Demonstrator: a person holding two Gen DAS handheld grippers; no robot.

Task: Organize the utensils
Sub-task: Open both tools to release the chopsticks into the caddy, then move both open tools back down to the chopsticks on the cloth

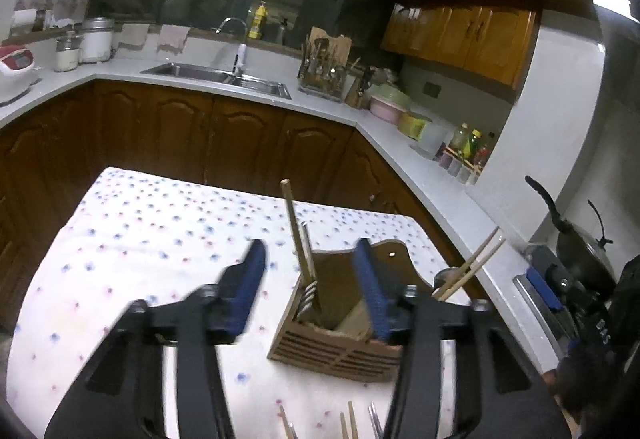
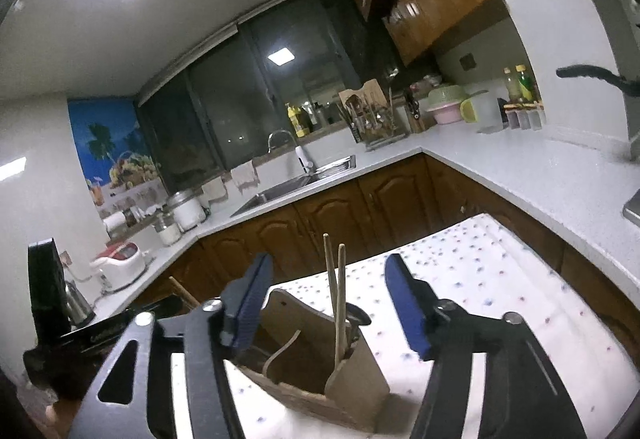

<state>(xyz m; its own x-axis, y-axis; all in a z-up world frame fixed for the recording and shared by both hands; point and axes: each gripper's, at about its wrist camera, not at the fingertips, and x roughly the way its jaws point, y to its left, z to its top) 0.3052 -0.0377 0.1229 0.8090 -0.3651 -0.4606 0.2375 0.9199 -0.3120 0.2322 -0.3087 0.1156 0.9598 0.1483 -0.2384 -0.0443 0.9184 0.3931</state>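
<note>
Standing on the table [image 1: 132, 223], which is covered by a white cloth with small coloured dots, is a brown wooden utensil holder [image 1: 340, 323] with a slotted front and inner compartments. In the left wrist view, forks [image 1: 310, 297] sit tines-up in its left compartment beside one upright wooden chopstick [image 1: 298, 235]. A pair of chopsticks [image 1: 472, 265] leans out of the right compartment, next to a metal spoon [image 1: 446, 275].

Left gripper [image 1: 312, 279]: jaws apart, blue pads on either side of the holder, nothing clamped between them. Right gripper [image 2: 332, 303]: jaws likewise apart, straddling the holder with the pair of chopsticks upright between the pads but untouched.

More chopsticks [image 1: 348, 421] and metal utensil tips lie on the cloth at the near edge of the left wrist view; their full shape is cut off. Behind the table runs a white countertop [image 1: 320, 107] with a steel sink [image 1: 216, 77].
</note>
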